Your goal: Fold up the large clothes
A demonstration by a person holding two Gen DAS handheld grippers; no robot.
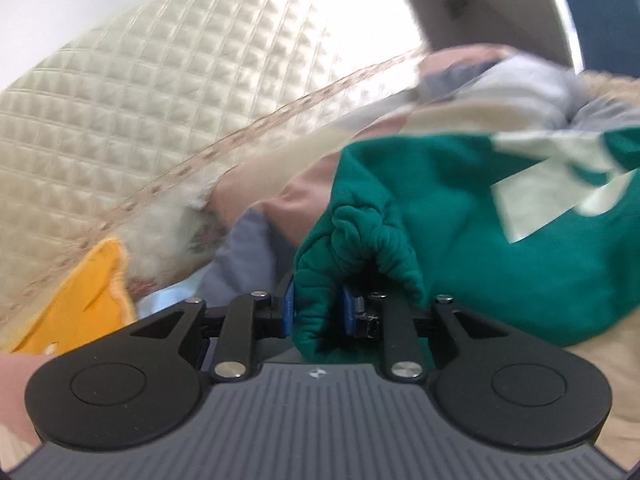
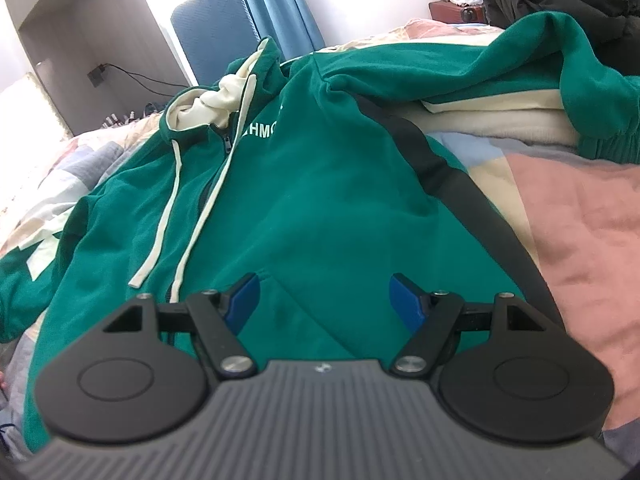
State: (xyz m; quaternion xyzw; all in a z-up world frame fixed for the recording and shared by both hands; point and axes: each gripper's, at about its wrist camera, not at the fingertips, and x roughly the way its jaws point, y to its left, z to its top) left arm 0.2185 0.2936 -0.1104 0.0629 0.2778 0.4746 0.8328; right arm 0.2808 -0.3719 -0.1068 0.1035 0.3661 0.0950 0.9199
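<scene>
Clamped on a bunched green cuff, the left gripper (image 1: pixel 318 312) is mid sleeve-fold while the right gripper (image 2: pixel 325 304) hovers wide open over the green hoodie (image 2: pixel 320 200) spread on the bed (image 2: pixel 580 220); next, I judge, the sleeve must be laid across the chest.

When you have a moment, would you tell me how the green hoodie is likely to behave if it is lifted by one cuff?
The green hoodie is probably floppy: its cuff bunches between the left tool pads. It would likely drape and drag rather than lift whole, since its body sprawls in folds over the bedspread. The drawstrings lie loose and will probably dangle.
</scene>
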